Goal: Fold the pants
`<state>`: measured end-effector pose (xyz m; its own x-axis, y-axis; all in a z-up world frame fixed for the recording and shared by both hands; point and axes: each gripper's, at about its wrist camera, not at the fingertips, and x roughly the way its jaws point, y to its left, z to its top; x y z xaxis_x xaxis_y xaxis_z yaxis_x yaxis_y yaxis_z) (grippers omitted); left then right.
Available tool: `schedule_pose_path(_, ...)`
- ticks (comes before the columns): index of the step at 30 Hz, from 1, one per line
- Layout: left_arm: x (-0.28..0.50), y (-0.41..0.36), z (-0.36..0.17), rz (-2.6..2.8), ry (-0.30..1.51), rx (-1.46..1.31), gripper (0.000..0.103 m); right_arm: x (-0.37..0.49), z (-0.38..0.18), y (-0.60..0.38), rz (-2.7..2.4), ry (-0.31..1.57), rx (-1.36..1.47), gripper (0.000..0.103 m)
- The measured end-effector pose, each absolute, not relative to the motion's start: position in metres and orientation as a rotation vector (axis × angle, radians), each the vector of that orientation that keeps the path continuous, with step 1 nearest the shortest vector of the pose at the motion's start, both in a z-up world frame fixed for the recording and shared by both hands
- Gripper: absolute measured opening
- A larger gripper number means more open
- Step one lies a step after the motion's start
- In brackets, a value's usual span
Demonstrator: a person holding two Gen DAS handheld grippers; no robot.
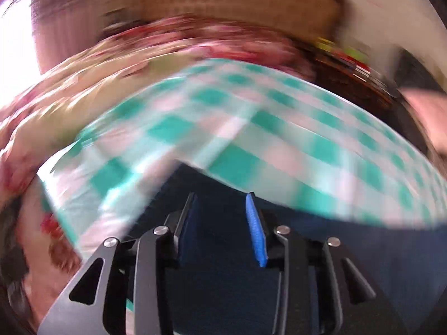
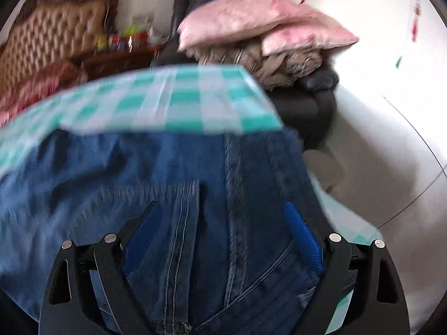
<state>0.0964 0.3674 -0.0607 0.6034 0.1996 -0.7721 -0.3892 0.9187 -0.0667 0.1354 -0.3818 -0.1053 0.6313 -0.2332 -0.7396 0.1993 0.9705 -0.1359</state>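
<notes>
Blue denim pants (image 2: 167,173) lie on a table with a green and white checked cloth (image 2: 181,97). In the right wrist view my right gripper (image 2: 223,209) is open, its blue-padded fingers (image 2: 304,234) spread wide just above the seams and pocket of the pants. In the left wrist view, which is motion blurred, my left gripper (image 1: 222,198) is open over dark blue denim (image 1: 223,251) near the edge of the pants, with the checked cloth (image 1: 251,128) beyond it. Neither gripper holds anything.
A bed with a tufted tan headboard (image 2: 50,33) and floral bedding (image 1: 111,64) is beyond the table. A black chair (image 2: 307,97) piled with pink pillows (image 2: 259,25) stands at the right. A wooden side table (image 2: 120,55) with small bottles stands behind.
</notes>
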Motion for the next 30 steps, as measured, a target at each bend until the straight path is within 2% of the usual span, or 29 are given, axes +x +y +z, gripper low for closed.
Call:
schedule_pose_path(4, 0.082, 0.338, -0.09, 0.218, 0.956, -0.203, 0.045, 0.139, -0.118, -0.388, -0.287, 0.891, -0.02, 0.086)
schedule_pose_path(6, 0.075, 0.353, -0.104, 0.354, 0.984, -0.158, 0.043, 0.141, -0.117, -0.385, -0.298, 0.892, -0.038, 0.086)
schedule_pose_path(9, 0.05, 0.392, -0.09, 0.58, 0.927, -0.285, 0.04, 0.135, -0.1, -0.381, -0.315, 0.835, -0.055, 0.086)
schedule_pose_path(11, 0.041, 0.389, -0.076, 0.547, 0.876, -0.312, 0.041, 0.125, -0.086, -0.376, -0.264, 0.792, -0.017, 0.086)
schedule_pose_path(16, 0.048, 0.319, -0.063, 0.358, 0.867, -0.186, 0.041, 0.113, -0.078, -0.347, -0.166, 0.787, -0.02, 0.087)
schedule_pose_path(21, 0.053, 0.26, -0.085, 0.212, 0.907, -0.145, 0.041, 0.109, -0.091, -0.336, -0.125, 0.835, 0.05, 0.088)
schedule_pose_path(23, 0.061, 0.262, -0.101, 0.229, 0.947, -0.127, 0.041, 0.109, -0.101, -0.339, -0.156, 0.88, 0.064, 0.088)
schedule_pose_path(25, 0.056, 0.275, -0.109, 0.295, 0.957, -0.146, 0.052, 0.109, -0.108, -0.343, -0.179, 0.887, 0.049, 0.088)
schedule_pose_path(26, 0.051, 0.287, -0.11, 0.335, 0.955, -0.177, 0.053, 0.108, -0.11, -0.345, -0.18, 0.881, 0.041, 0.088)
schedule_pose_path(30, 0.036, 0.32, -0.108, 0.418, 0.945, -0.293, 0.046, 0.103, -0.122, -0.34, -0.183, 0.865, -0.057, 0.091)
